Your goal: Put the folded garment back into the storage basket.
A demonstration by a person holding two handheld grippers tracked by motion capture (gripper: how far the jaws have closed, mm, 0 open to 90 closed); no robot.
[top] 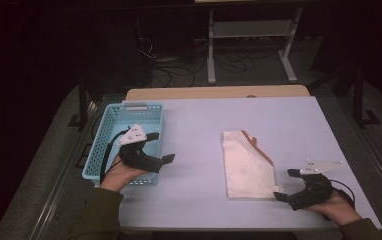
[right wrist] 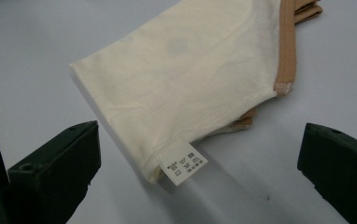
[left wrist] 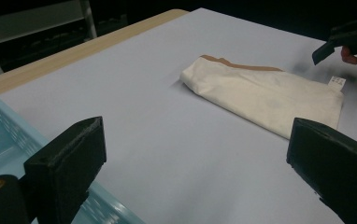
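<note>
Lying folded near the middle of the table (top: 289,115), a little right of centre: cream cloth (top: 246,165), flat, long axis running near to far, leaning slightly left toward the far end. Showing a tan band (top: 261,150) along the far right edge, peeking out from under the cream layer. Carrying a small white tag (top: 279,188) at the near right corner, sticking out toward the right gripper (top: 285,184).

Hovering just right of that near corner: right gripper, jaws spread wide, holding nothing, apart from the cloth. Seen along its own jaws, the tag (right wrist: 182,167) sitting between them, the cloth (right wrist: 186,79) stretching away beyond, the tan band (right wrist: 286,44) at upper right.

Resting over the near right part of the blue basket (top: 106,125) at the table's left: left gripper (top: 161,147), jaws spread wide too, empty, pointing right toward the cloth. From its view, the cloth (left wrist: 265,93) lying well beyond the jaws, the basket (left wrist: 8,135) rim at lower left, the other gripper (left wrist: 342,65) at far right.

Leaving open table between basket and cloth, more on the far side, and a strip to the right of the cloth. Sitting close to the near edge: the cloth's near end and the right gripper.
</note>
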